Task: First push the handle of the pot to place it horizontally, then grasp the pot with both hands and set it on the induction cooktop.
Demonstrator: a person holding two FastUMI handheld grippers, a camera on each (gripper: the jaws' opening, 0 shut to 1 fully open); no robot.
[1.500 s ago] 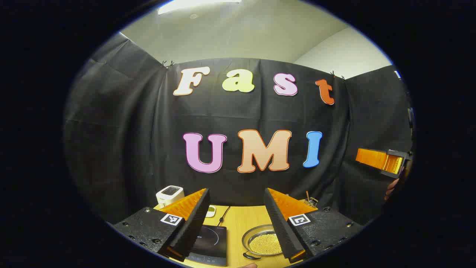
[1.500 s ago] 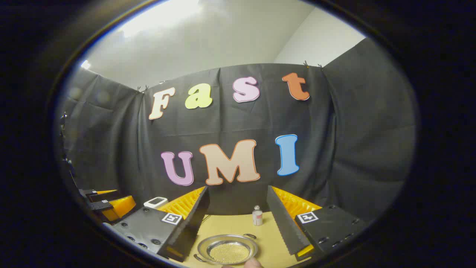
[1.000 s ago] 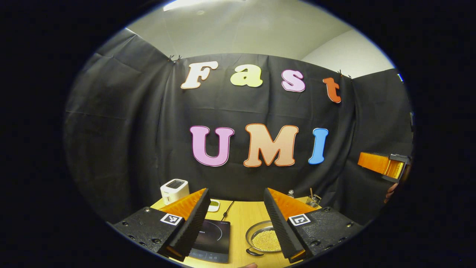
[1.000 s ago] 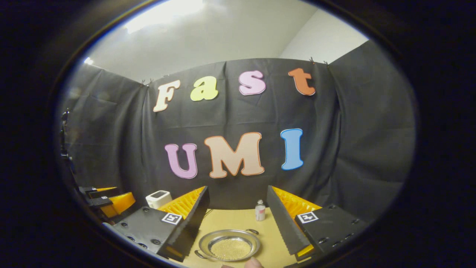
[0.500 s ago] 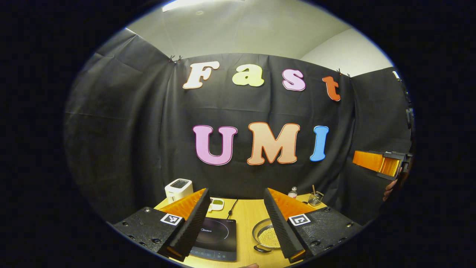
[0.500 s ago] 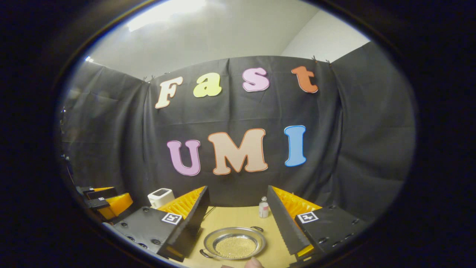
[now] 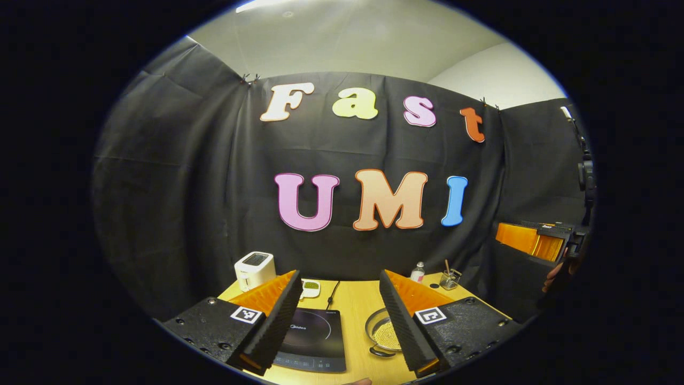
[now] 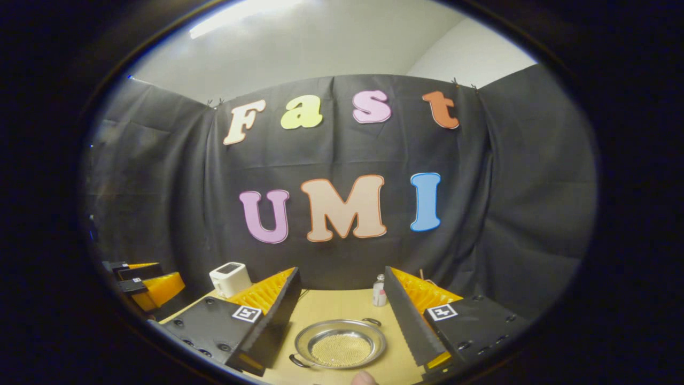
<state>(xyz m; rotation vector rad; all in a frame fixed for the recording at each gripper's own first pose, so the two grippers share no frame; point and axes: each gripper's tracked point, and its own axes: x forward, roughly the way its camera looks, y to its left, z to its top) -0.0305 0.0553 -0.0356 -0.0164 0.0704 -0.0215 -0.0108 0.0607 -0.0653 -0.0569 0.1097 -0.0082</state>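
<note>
Pot (image 7: pixel 386 336) sits low on the worktop (image 7: pixel 355 305) in the left gripper view, just right of the cooktop (image 7: pixel 315 339) and partly behind your left gripper's (image 7: pixel 339 320) right finger. Its near handle shows as a dark loop at the front rim. Your jaws are spread wide with nothing between them, raised well above the worktop, I judge so you can survey the layout before coming down. The cooktop lies nearer the gap's middle than the pot does. A toaster (image 7: pixel 255 269), a bottle (image 7: pixel 417 272) and a cup (image 7: pixel 450 278) stand at the back. The other gripper is out at the right edge.

In the right gripper view, the pot (image 8: pixel 340 344) lies almost centred between your right gripper's (image 8: pixel 342 321) spread, empty jaws, below and ahead of them, not touching. One handle points near-left, the other far-right, so they run diagonally; you'd likely need to nudge one to square them up. That alignment suits this gripper for the push.
</note>
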